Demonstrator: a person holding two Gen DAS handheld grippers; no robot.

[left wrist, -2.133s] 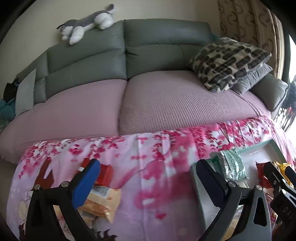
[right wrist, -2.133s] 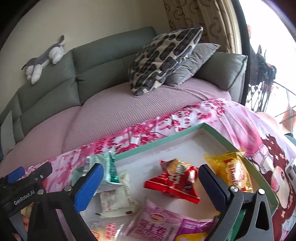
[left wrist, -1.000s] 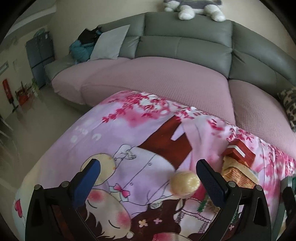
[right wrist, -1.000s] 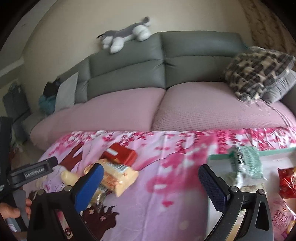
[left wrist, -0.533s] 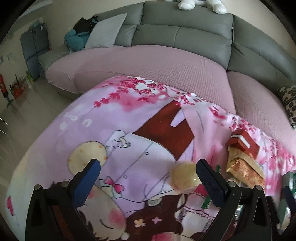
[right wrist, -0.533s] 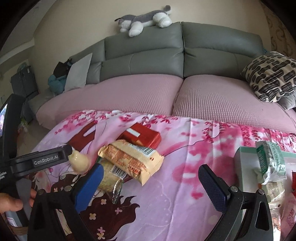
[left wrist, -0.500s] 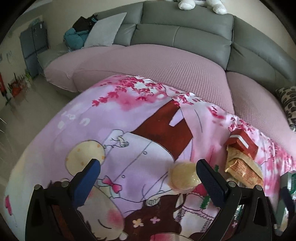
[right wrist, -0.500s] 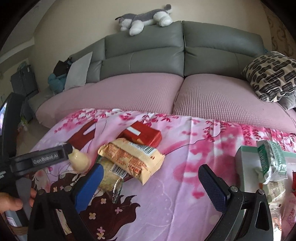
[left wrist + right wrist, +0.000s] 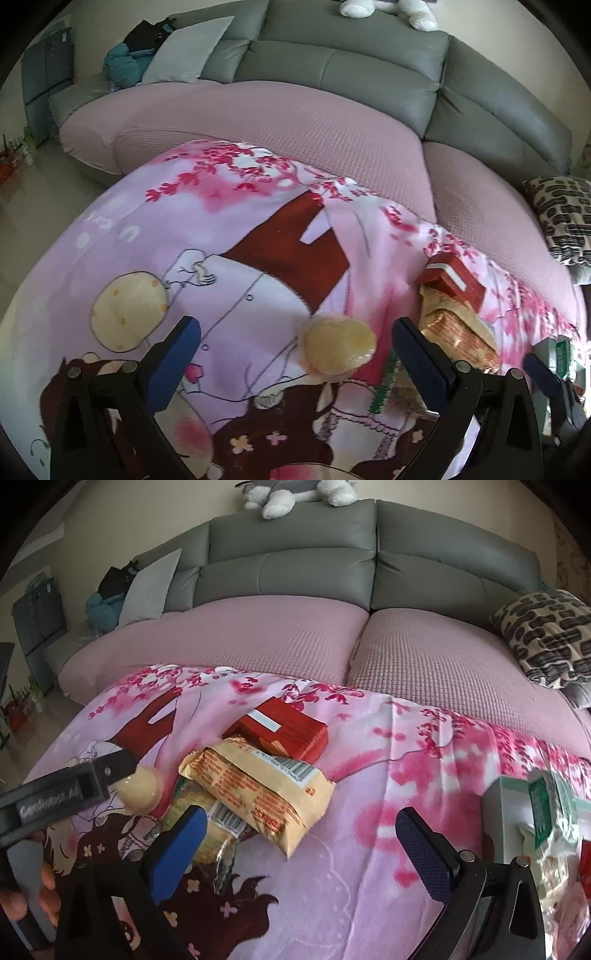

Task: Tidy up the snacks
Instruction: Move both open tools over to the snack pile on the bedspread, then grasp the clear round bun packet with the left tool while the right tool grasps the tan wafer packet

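Pink floral cloth (image 9: 369,849) covers the surface; a cluster of snacks sits loose on it, so the job is partway at best.

Left to sort, all outside the box:
- red carton (image 9: 282,731) at the far side of the cluster
- tan wafer pack (image 9: 258,786) leaning on the carton's near edge
- clear-wrapped biscuit pack (image 9: 201,823) partly under the wafer pack
- round pale bun (image 9: 338,349), just left of the pile, on its own

Looks done: green-rimmed box (image 9: 506,801) at the right edge already holds a green-white packet (image 9: 546,805) at its near corner, plus more wrappers below that which I can't identify. How full the box is can't be judged, most of it is out of frame.

Left gripper (image 9: 295,354): jaws spread wide, nothing held, low over the cloth. The bun lies between the fingers, closer to the right one, with no contact visible. In the right wrist view its finger sits right against the bun. My read: bun is the next pick.

Right gripper (image 9: 299,845): also spread and empty, hovering over the cloth near the wafer pack, which lies just ahead of its left finger.

Estimate: at least four items left to move into the box. Bun is soft and round, so a light squeeze is likely needed; crinkly packs may slip.
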